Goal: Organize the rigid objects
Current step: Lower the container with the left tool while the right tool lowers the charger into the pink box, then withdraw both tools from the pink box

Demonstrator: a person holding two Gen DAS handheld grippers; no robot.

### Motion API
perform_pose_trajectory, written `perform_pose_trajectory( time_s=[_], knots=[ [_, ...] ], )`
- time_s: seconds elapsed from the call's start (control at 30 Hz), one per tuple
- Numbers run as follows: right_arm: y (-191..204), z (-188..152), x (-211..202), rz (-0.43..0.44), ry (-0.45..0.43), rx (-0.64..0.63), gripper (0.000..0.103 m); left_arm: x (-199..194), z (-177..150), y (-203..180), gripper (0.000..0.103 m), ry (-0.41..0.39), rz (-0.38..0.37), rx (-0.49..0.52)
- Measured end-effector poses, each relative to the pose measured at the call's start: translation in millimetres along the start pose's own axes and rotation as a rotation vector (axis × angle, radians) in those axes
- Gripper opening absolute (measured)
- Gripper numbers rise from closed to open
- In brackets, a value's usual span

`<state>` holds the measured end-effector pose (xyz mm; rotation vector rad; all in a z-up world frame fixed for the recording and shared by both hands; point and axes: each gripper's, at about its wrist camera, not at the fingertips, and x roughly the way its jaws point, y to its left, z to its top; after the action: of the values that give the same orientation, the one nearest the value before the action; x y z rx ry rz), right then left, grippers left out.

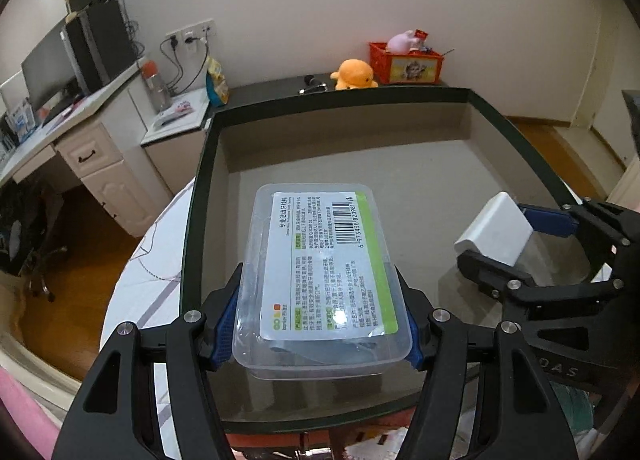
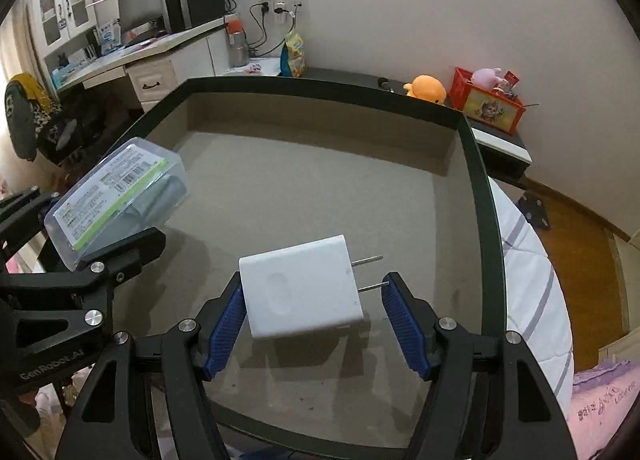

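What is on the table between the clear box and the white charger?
Nothing: in the right wrist view, only bare table shows between the clear box and the white charger, both held above it.

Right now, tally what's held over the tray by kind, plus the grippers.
Clear plastic box: 1, held by the left gripper
White charger: 1, between the right gripper fingers
Grippers: 2
Total: 4, all over the tray
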<state>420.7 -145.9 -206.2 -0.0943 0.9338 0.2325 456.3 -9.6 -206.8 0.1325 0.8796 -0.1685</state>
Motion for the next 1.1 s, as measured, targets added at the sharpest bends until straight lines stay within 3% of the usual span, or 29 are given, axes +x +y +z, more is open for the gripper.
perform_pose_trajectory(
  time_s=[0.1, 0.17, 0.4, 0.7, 0.8, 0.83, 0.93, 1.1],
  knots=[
    [-3, 1, -8, -0.02, -0.022, 0.014, 0.073, -8, -2, 3, 0.087, -0.027, 0.025, -0.018],
    [-6, 0, -21, -0.032, -0.053, 0.033, 0.082, -19, -2, 10, 0.092, -0.067, 0.03, -0.028],
    [-4, -19, -109, -0.019, -0.234, 0.066, 0.082, -106, -26, 7, 0.102, -0.261, 0.076, -0.054],
    [19, -102, -224, -0.061, -0.481, 0.09, 0.085, -235, -103, -19, 0.103, -0.544, 0.129, -0.113],
    [29, -131, -251, -0.092, -0.539, 0.1, 0.093, -264, -129, -27, 0.103, -0.616, 0.151, -0.133],
    [31, -137, -257, -0.102, -0.558, 0.1, 0.103, -271, -136, -30, 0.103, -0.631, 0.156, -0.138],
    [42, -165, -283, -0.15, -0.634, 0.108, 0.103, -290, -158, -35, 0.103, -0.668, 0.155, -0.14],
    [48, -185, -303, -0.162, -0.672, 0.139, 0.103, -307, -182, -46, 0.103, -0.673, 0.126, -0.127]
  ],
)
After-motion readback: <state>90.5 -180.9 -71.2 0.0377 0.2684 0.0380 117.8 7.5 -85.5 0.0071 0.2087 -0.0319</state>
